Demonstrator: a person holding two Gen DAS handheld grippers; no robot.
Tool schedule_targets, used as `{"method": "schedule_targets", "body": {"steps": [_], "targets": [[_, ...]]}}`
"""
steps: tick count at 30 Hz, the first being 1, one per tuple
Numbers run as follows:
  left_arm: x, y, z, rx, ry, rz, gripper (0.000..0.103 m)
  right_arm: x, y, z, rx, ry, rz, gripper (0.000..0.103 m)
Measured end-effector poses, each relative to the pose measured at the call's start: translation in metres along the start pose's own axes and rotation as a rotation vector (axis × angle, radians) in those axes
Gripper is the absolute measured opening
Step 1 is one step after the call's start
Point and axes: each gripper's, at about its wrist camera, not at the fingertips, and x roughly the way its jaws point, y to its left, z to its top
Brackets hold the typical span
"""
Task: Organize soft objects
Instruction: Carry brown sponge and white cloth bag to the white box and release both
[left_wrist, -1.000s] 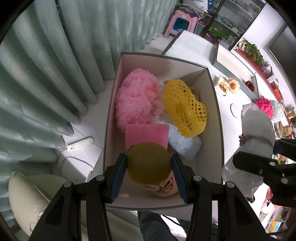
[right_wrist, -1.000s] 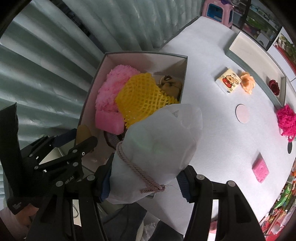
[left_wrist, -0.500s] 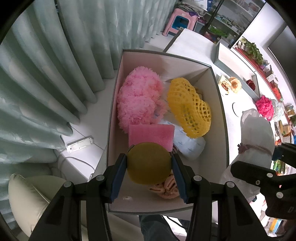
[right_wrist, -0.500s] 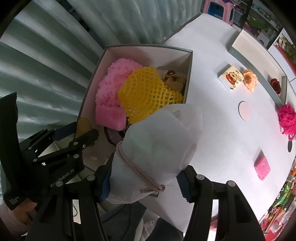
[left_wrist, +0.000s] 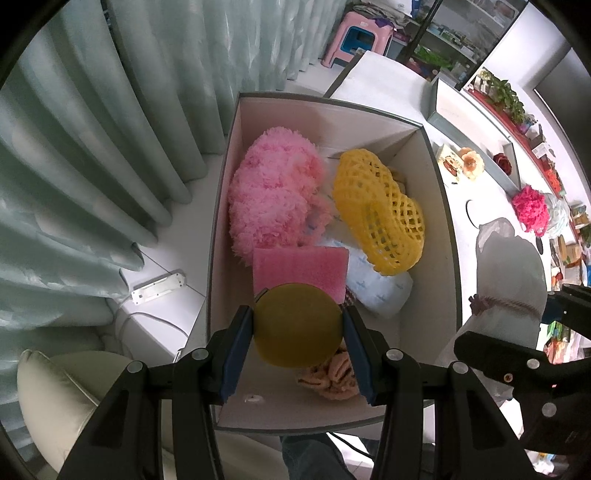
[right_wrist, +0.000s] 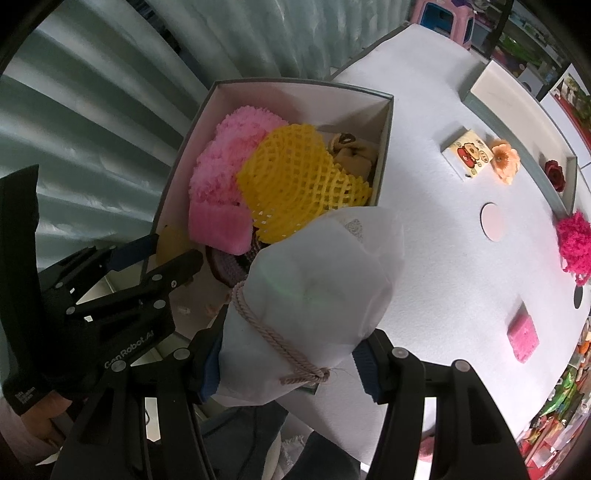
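Observation:
My left gripper (left_wrist: 297, 328) is shut on an olive-yellow round pad (left_wrist: 297, 326) and holds it over the near end of the open grey box (left_wrist: 448, 236). The box holds a pink fluffy ball (left_wrist: 273, 195), a yellow foam net (left_wrist: 376, 214), a pink sponge (left_wrist: 301, 264), a white packet (left_wrist: 376, 288) and a peach scrunchie (left_wrist: 330, 376). My right gripper (right_wrist: 291, 354) is shut on a white drawstring pouch (right_wrist: 317, 288), held above the box's near right corner (right_wrist: 384, 155). The pouch also shows in the left wrist view (left_wrist: 509, 273).
On the white table (right_wrist: 443, 258) lie a cartoon card (right_wrist: 469, 157), an orange flower (right_wrist: 504, 164), a round coaster (right_wrist: 493, 221), a magenta pompom (right_wrist: 574, 243) and a small pink sponge (right_wrist: 522, 338). A grey tray (right_wrist: 517, 92) stands at the far edge. Curtains (left_wrist: 92, 129) hang left.
Both grippers have risen or drawn back a little from the box, so more of it shows. Each still holds its object.

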Motion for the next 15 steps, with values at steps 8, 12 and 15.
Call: {"method": "schedule_targets", "body": {"steps": [8,12,15], "targets": [[0.0046,-0.0007,0.0005,0.009,0.01,0.01,0.051,0.0046,0.0008,0.0011,-0.007,0.012,0.014,0.063],[0.0061,-0.0014,0.0014,0.007,0.013,0.015,0.051,0.0073,0.0014,0.0006,-0.011,0.016,0.017,0.063],[0.007,-0.0019,0.002,0.006,0.013,0.018,0.051,0.0099,0.0027,0.0006,-0.018,0.021,0.017,0.063]]}}
